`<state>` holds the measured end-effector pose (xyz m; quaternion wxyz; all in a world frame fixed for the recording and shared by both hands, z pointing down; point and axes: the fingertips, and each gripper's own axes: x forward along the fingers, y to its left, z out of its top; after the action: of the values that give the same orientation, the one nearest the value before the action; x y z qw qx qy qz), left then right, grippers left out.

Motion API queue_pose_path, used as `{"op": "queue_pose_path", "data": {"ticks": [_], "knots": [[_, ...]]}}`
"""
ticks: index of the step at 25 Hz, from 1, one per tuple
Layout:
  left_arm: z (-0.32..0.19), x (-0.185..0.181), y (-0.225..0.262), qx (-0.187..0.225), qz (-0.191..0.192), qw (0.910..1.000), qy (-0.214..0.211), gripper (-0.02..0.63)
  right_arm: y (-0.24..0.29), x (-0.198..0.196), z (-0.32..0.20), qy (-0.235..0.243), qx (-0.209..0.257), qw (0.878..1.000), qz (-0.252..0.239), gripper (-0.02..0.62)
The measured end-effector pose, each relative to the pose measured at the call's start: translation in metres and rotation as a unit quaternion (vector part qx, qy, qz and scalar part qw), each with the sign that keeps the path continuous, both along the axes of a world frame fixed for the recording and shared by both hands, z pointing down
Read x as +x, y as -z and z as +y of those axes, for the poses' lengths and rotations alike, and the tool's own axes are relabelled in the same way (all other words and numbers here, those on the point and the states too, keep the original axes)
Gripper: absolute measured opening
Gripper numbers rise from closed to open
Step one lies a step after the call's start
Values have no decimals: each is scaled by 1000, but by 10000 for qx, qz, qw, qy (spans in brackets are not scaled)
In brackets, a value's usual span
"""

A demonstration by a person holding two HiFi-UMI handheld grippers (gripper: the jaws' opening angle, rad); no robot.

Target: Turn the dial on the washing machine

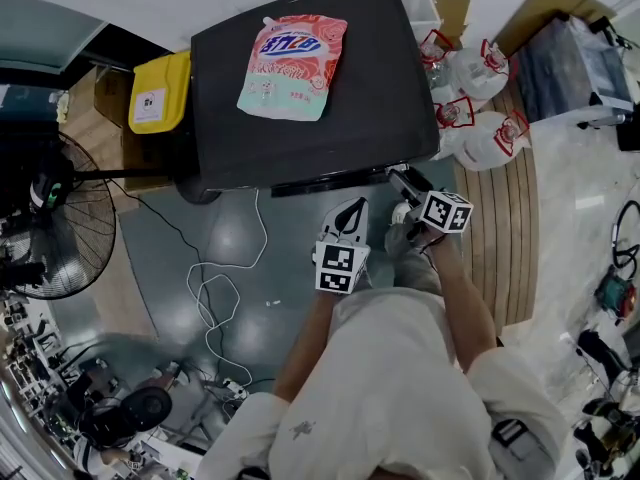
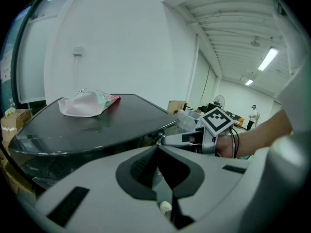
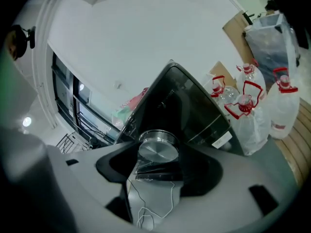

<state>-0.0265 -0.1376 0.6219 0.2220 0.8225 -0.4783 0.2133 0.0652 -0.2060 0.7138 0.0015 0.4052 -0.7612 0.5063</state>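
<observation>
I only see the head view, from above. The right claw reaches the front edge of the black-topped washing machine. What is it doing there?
Observer: The right gripper view shows the right claw closed on a round brushed-metal dial.
Operator: And the left claw?
Observer: In the left gripper view, the left claw has its jaws together, with nothing between them.
Operator: Anyone else around?
Observer: Yes, the left gripper view shows a person standing far off, under ceiling strip lights.
</observation>
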Motion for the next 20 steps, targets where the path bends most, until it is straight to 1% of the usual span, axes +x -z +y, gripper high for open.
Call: {"op": "queue_pose_path", "data": {"ticks": [10, 20], "knots": [[1, -4, -1, -12, -11, 10000, 35, 12, 4, -6, 0, -193, -261, 9956, -881, 272], [1, -2, -2, -30, -18, 10000, 21, 12, 3, -6, -1, -340, -453, 9867, -1522, 273]]}}
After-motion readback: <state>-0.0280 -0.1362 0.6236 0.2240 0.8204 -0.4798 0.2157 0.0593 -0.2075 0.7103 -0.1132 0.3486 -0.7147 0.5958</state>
